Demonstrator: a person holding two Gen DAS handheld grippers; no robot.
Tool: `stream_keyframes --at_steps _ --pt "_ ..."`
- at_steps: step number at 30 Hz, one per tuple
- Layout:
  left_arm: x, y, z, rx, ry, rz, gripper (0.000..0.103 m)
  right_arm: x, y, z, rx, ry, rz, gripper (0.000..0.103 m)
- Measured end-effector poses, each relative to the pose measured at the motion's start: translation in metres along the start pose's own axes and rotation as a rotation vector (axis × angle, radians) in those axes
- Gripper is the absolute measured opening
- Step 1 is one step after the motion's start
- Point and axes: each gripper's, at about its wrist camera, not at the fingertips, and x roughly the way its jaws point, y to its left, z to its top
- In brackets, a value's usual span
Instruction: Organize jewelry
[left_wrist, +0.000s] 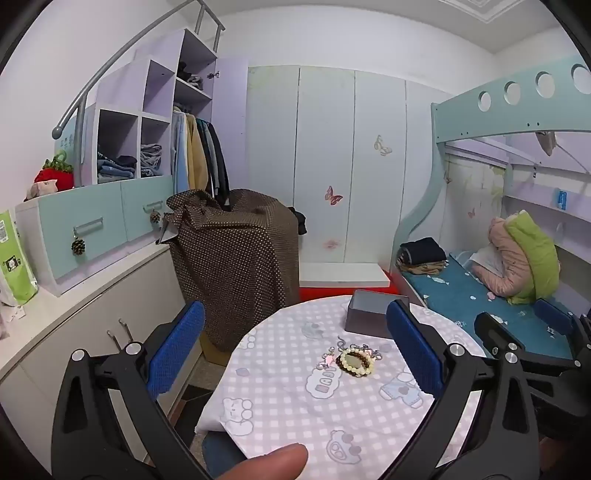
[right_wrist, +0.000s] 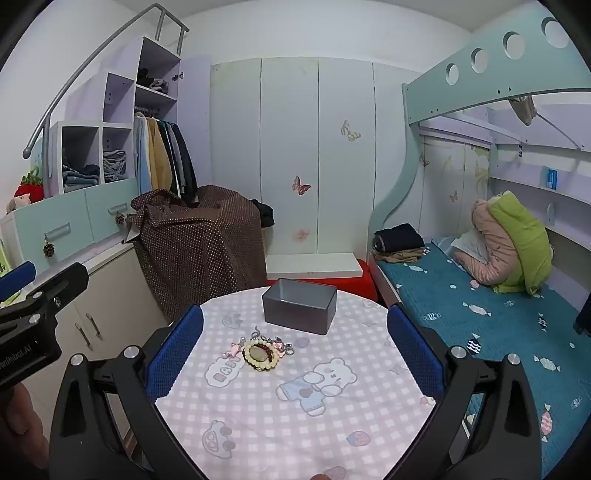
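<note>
Left wrist view: left tongs (left_wrist: 295, 354) stand wide open and empty over the near edge of the desk (left_wrist: 369, 424). The jewelry (left_wrist: 351, 358) lies in one small heap at mid-desk, a bead bracelet on top, thin chains and charms tangled beside and under it. It looks light, limp and slippery, apt to snag; the stiffer bracelet rim seems the best place to pinch. A grey box (left_wrist: 365, 317) sits just beyond, open-topped.

Right wrist view: right tongs (right_wrist: 295, 350) also gape, holding nothing. The heap (right_wrist: 260, 350) lies between pads and box (right_wrist: 299, 306). A soft checked cloth (right_wrist: 332, 424) covers the desk and may bunch. A bed (right_wrist: 480, 314) lies to the right, with wardrobes beyond.
</note>
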Motion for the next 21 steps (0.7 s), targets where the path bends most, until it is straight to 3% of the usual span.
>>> stream_keyframes --at_steps 21 --pt "-0.0043 -0.0066 0.0006 0.002 0.001 -0.028 0.098 -0.0024 -0.0006 0.0010 0.007 -0.012 -0.002 0.096"
